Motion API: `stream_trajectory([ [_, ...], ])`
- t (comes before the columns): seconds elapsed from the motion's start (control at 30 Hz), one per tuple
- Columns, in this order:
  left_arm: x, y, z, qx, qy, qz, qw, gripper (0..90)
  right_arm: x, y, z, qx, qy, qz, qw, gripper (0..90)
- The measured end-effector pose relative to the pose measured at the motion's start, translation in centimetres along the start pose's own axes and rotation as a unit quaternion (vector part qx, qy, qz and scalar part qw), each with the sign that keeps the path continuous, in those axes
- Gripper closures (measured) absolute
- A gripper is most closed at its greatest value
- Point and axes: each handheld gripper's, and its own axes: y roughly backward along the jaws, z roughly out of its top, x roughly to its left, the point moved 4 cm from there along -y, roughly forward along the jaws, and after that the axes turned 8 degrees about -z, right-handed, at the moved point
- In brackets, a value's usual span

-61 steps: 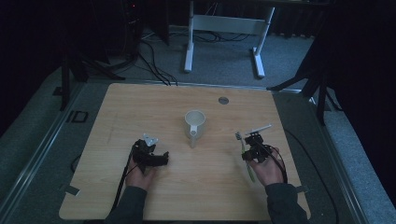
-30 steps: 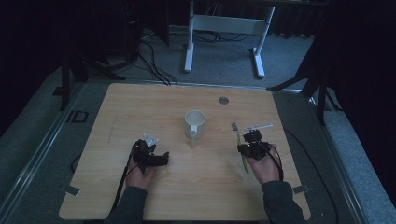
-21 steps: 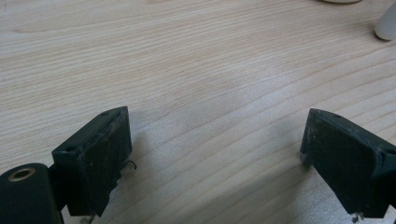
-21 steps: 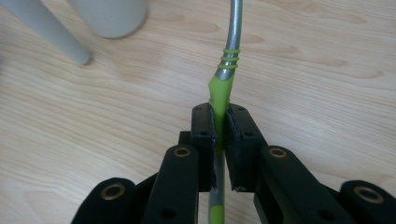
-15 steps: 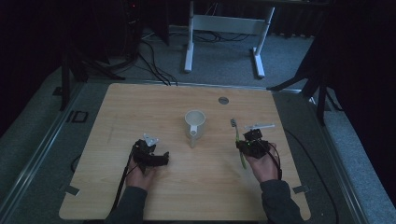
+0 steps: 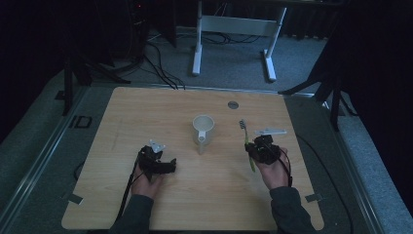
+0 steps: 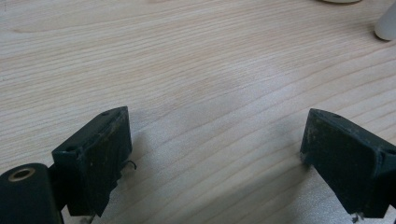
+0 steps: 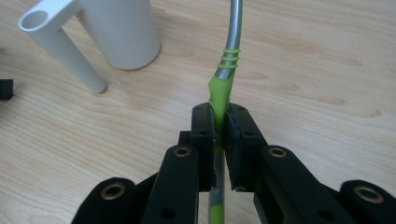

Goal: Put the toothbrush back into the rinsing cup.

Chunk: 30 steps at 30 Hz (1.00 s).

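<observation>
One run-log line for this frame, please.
right claw: shut on toothbrush | left claw: open, empty, over table | white cup: upright, mid-table, left of brush

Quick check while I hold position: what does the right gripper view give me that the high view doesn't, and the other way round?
Right gripper view: the right gripper has its jaws pressed shut on the green part of the toothbrush handle, with the grey shaft running on ahead.

High view: the left gripper resting on the wooden table, both forearms, the toothbrush's bristle end pointing away from the person, and a round grommet near the far edge.

Both: the white mug with its tube-like handle, the toothbrush, the right gripper and the tabletop.
</observation>
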Motion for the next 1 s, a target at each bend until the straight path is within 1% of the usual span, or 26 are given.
stream_trajectory([
  [0.13, 0.0, 0.0, 0.0, 0.000, 0.000, 0.000, 1.0000, 9.2, 0.2, 0.1, 0.2, -0.009, 0.004, -0.001, 0.9999, 82.3],
  [0.23, 0.0, 0.0, 0.0, 0.000, 0.000, 0.000, 1.0000, 9.2, 0.2, 0.1, 0.3, -0.016, -0.002, 0.005, 0.9999, 82.3],
  [0.3, 0.0, 0.0, 0.0, 0.000, 0.000, 0.000, 1.0000, 9.1, 0.2, 0.2, 0.4, -0.020, 0.000, 0.006, 0.9998, 82.3],
  [0.4, 0.0, 0.0, 0.0, 0.000, 0.000, 0.000, 1.0000, 9.1, 0.3, 0.2, 0.5, -0.028, -0.001, 0.015, 0.9995, 82.3],
  [0.6, 0.0, 0.0, 0.0, -0.001, 0.001, 0.000, 1.0000, 9.1, 0.5, 0.3, 0.7, -0.040, 0.002, 0.020, 0.9990, 82.3],
  [0.83, 0.0, 0.0, 0.0, -0.001, 0.001, 0.000, 1.0000, 9.2, 0.8, 0.3, 0.8, -0.054, 0.009, 0.021, 0.9983, 82.3],
  [1.0, 0.0, 0.0, 0.0, 0.000, 0.000, 0.000, 1.0000, 9.2, 1.0, 0.5, 1.1, -0.068, 0.008, 0.023, 0.9974, 82.3],
])
